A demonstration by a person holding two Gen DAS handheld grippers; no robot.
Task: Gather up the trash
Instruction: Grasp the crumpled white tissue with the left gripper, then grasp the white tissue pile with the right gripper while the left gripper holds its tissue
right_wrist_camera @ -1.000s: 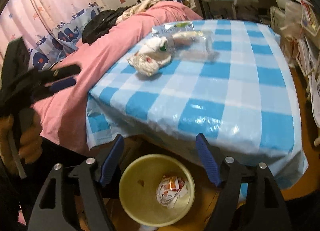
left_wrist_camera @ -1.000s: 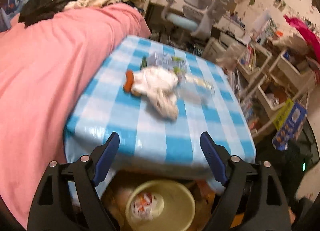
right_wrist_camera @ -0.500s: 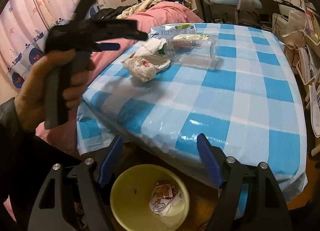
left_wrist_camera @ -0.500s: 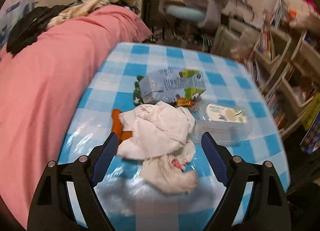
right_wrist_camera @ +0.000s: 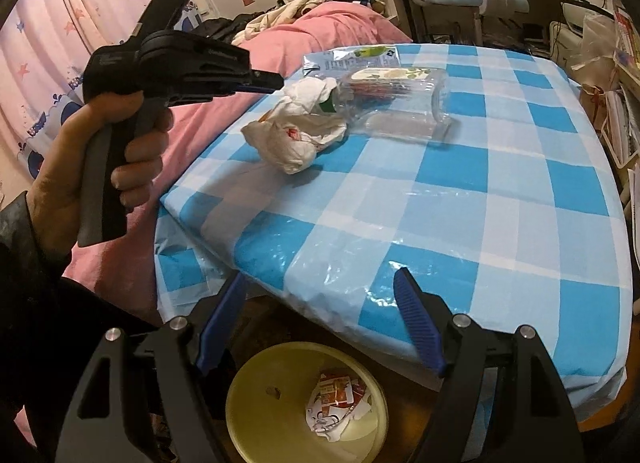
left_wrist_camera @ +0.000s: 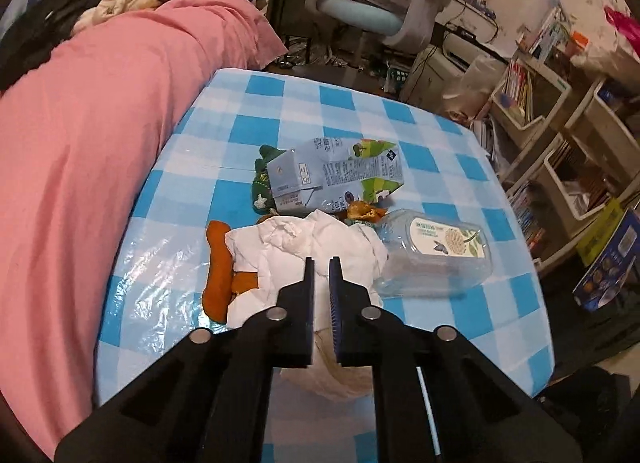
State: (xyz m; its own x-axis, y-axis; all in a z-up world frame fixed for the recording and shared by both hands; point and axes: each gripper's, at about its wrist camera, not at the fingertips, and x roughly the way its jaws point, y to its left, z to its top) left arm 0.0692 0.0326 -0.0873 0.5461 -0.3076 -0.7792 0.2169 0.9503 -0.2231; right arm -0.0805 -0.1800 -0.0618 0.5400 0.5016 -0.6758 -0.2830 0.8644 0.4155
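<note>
A pile of trash lies on the blue checked table (left_wrist_camera: 440,135): crumpled white tissue (left_wrist_camera: 304,247), a flattened blue carton (left_wrist_camera: 332,179), a clear plastic container (left_wrist_camera: 436,259), an orange peel (left_wrist_camera: 218,263) and a small green item (left_wrist_camera: 262,183). My left gripper (left_wrist_camera: 321,267) is shut with nothing between its fingers, hovering just above the tissue; it also shows in the right wrist view (right_wrist_camera: 272,85). My right gripper (right_wrist_camera: 320,283) is open and empty at the table's near edge, above a yellow bin (right_wrist_camera: 256,395) holding a crumpled wrapper (right_wrist_camera: 336,403). The tissue (right_wrist_camera: 300,131) and container (right_wrist_camera: 396,107) show there too.
A pink bedspread (left_wrist_camera: 88,135) borders the table's left side. A desk chair (left_wrist_camera: 376,11) stands behind, and shelves with books (left_wrist_camera: 560,135) line the right. The hand gripping the left tool (right_wrist_camera: 92,151) is left of the table.
My left gripper has risen from below the table edge, moved out over the trash pile and closed its fingers. The right gripper has barely moved and stays open.
</note>
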